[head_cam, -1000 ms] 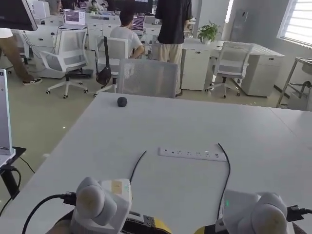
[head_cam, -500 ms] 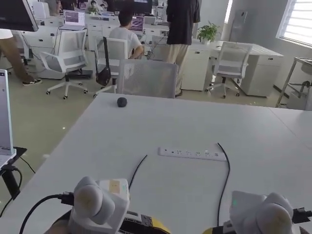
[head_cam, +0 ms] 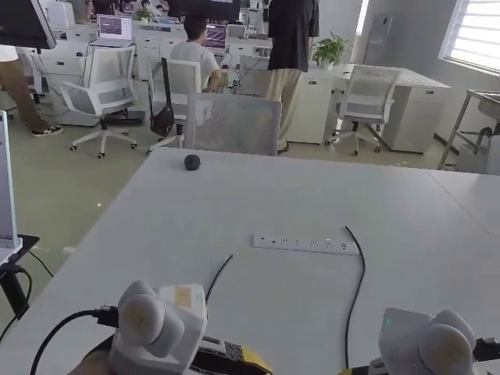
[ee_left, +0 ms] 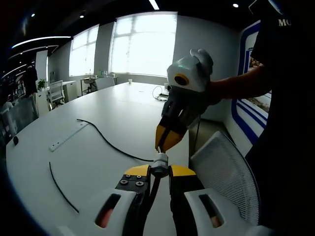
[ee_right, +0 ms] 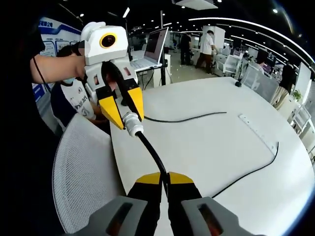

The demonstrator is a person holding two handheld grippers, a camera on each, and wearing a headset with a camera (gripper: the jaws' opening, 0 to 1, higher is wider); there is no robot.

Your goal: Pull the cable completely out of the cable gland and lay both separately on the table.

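A white cable gland (ee_right: pixel 132 122) is clamped in my left gripper (ee_right: pixel 129 118), held above the table's near edge. In the left gripper view the gland (ee_left: pixel 159 164) sits between the yellow jaws of that gripper (ee_left: pixel 160 171). A black cable (ee_right: pixel 150 150) runs out of the gland straight into my right gripper (ee_right: pixel 165 178), which is shut on it a short way from the gland. In the left gripper view the right gripper (ee_left: pixel 165 143) pinches the cable just beyond the gland. Loose lengths of black cable (head_cam: pixel 355 285) trail over the white table (head_cam: pixel 234 203).
A white power strip (head_cam: pixel 305 244) lies mid-table, and a small dark round object (head_cam: pixel 192 162) near the far edge. A grey mesh chair (head_cam: pixel 234 123) stands behind the table. Beyond it are office desks, chairs and people. A mesh chair back (ee_right: pixel 81 182) sits beside the near edge.
The head camera has tipped slightly. My right gripper has drifted a little right and lower in the head view. Both grips look unchanged.
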